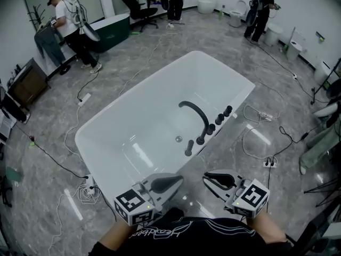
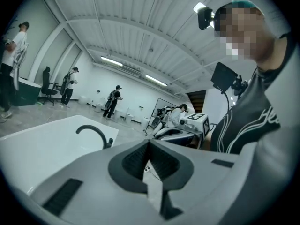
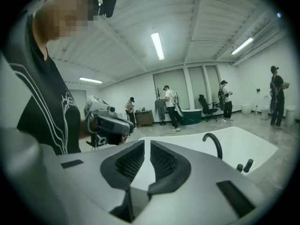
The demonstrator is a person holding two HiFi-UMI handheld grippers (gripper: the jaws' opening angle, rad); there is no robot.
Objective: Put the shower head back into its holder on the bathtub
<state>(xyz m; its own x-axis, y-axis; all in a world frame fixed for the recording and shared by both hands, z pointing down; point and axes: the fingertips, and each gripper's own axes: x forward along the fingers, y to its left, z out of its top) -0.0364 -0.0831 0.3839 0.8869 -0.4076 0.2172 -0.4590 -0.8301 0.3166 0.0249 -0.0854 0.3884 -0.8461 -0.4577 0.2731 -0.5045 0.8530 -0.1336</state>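
Around bathtub (image 1: pixel 106 122): floor cables (image 1: pixel 88 192), green tub (image 1: pixel 113 30), chair (image 1: pixel 139 7).

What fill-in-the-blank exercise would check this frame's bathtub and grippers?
The bathtub is ___ in colour.
The curved faucet on its rim is ___.
The left gripper has its jaws ___.
The right gripper, jaws slightly apart, holds ___.
Missing: white; black; shut; nothing.

The bathtub (image 1: pixel 139 120) is white, its tap (image 1: pixel 196 112) black. The floor (image 1: pixel 48 116) is grey and marble-veined. My left hand-held gripper (image 1: pixel 178 180) and right hand-held gripper (image 1: pixel 206 178) are grey with black pads (image 1: pixel 164 184) and black-and-white square markers (image 1: pixel 133 204). My shirt (image 1: pixel 186 239) is black, white-lined.
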